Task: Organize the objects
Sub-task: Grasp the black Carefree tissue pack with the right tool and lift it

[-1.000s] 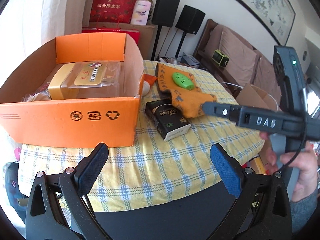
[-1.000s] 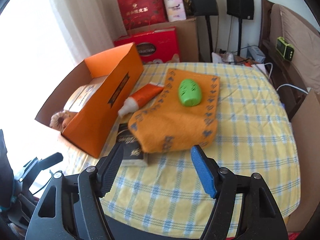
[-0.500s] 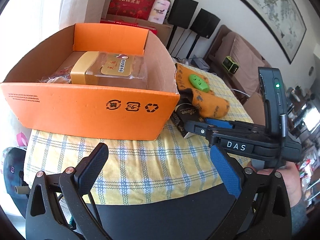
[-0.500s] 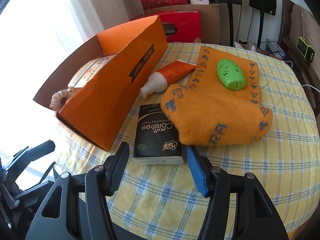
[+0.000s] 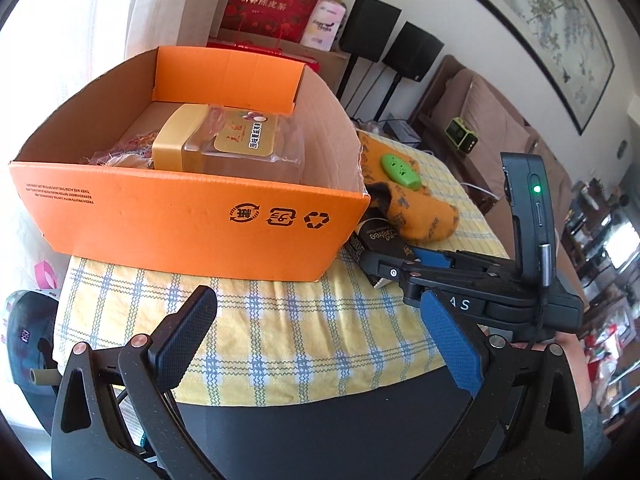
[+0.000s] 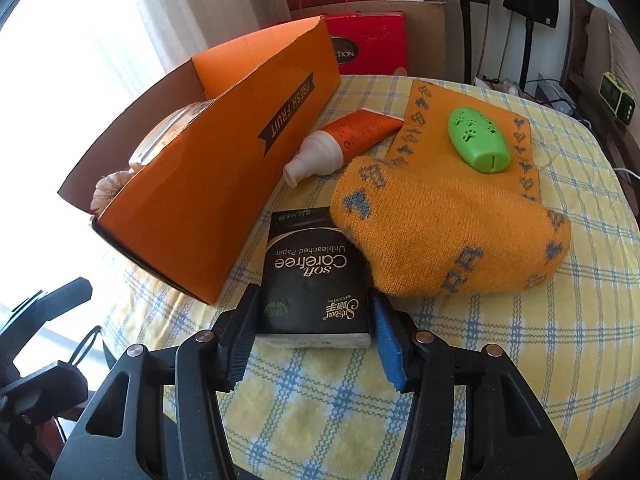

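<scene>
Tablecloth and orange tube show only from right wrist.

The right gripper points steeply down toward the desk, its black finger on the left and its blue-padded finger on the right. The 2 jaws are closing around the near end of a black tissue pack, which lies between them; the pads sit right against its sides, though firm contact is hard to judge. From the left wrist view, a hand grips this tool from behind, partly hidden. The left gripper hangs over the desk's near edge, angled downward, its jaws spread wide with nothing between them.
</scene>
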The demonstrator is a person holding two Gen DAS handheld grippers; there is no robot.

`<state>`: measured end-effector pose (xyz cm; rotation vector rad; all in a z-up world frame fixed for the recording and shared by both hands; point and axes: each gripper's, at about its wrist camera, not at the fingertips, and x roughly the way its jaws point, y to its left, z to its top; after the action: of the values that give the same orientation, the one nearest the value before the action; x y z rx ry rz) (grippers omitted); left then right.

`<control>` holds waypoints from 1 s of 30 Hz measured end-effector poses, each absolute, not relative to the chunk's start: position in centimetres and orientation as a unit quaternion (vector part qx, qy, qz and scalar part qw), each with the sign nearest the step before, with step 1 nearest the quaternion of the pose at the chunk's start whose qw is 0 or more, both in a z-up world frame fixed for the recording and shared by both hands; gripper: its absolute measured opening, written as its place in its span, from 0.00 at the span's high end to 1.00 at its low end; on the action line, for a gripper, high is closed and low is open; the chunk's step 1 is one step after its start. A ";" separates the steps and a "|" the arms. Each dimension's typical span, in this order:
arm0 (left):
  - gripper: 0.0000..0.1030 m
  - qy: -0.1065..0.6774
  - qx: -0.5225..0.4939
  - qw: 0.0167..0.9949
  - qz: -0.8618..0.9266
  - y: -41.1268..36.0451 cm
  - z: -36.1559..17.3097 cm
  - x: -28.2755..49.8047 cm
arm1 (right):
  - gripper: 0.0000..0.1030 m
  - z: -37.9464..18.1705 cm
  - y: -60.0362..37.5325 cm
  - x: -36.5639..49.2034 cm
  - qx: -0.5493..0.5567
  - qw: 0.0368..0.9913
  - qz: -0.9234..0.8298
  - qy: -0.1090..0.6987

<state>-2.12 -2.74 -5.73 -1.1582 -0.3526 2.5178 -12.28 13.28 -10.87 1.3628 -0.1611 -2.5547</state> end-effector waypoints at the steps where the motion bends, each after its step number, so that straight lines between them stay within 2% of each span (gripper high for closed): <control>1: 0.01 -0.125 -0.407 0.175 0.888 -2.7 -5.6 -2.1 | 0.47 -10.7 13.4 -12.0 0.467 0.124 -0.873 -0.058; 16: 0.01 -0.102 -0.397 0.221 0.885 1.9 -1.5 -5.1 | 0.47 -7.6 18.1 -6.5 0.452 0.140 -0.872 -0.124; 30: 0.01 -0.059 -0.390 0.254 0.883 9.2 1.5 -6.4 | 0.47 -6.3 24.1 -3.2 0.428 0.077 -0.888 -0.150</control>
<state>-6.41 9.22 1.49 -1.0599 -0.1606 2.3989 -3.18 24.10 -6.28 1.2828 -0.4490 -2.6612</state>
